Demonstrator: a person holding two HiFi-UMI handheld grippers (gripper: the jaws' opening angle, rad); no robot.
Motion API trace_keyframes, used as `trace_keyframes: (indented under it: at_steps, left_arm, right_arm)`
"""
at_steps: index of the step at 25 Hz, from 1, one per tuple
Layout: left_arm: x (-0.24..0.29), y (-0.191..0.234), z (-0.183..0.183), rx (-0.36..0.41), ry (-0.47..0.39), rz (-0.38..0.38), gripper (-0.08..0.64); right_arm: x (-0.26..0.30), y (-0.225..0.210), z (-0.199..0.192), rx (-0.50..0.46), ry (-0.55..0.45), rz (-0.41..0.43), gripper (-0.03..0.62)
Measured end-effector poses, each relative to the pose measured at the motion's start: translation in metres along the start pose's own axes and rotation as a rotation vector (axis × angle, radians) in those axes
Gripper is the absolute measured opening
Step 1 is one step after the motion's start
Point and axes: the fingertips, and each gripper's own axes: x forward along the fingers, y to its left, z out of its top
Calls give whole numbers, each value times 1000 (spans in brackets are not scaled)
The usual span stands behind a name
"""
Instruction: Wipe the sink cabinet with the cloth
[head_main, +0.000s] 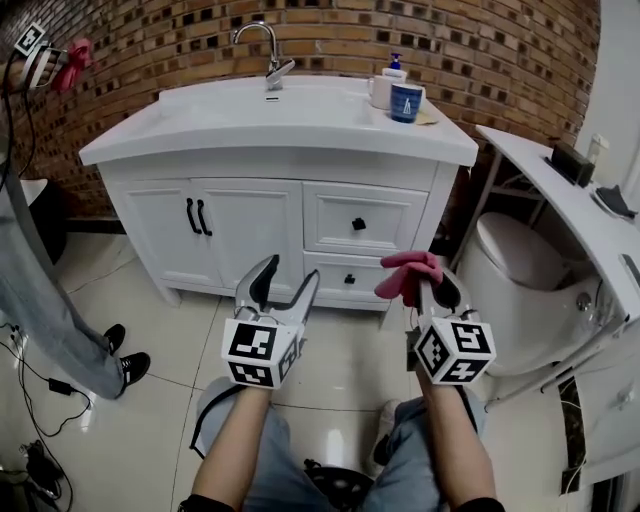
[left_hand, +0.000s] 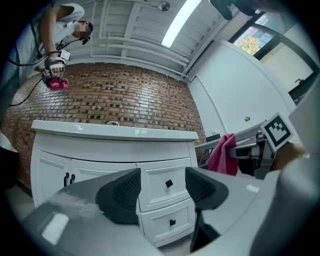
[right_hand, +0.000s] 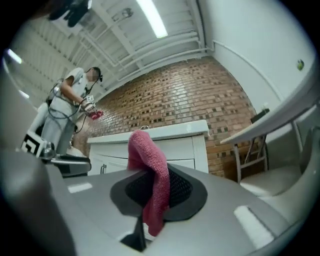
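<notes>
The right gripper (head_main: 435, 283) has its fingers (right_hand: 186, 192) closed on a pink cloth (right_hand: 150, 172). The cloth drapes over their tips, in front of the white sink cabinet (head_main: 250, 215) near its drawers (head_main: 360, 222) and not touching it. Beside it, the left gripper (head_main: 290, 275) hovers with fingers (left_hand: 120, 192) spread wide and nothing between them, pointing at the cabinet front. On the counter (head_main: 200, 125) stand a faucet (head_main: 265, 45) and a blue cup (head_main: 406, 102), and a toilet (head_main: 520, 255) sits to the right.
</notes>
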Motion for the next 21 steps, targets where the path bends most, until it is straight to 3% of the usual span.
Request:
trace_keyframes:
  at_steps: [2,5,12,21]
  left_arm:
    - [2,0,-3,-2,2,-3,278]
    - [4,-3,-5,-4,5,-11,278]
    - [11,-16,-5,11,11,-43,278]
    - [7,-10,-2,7,3,-42,278]
  right_arm:
    - [1,8,-3,-39,3,16,40]
    - [4,16,-14,-5,39,51,40]
    - [9,12,-17,17,47,44,40]
    - [13,41,-29,29,65,115,40]
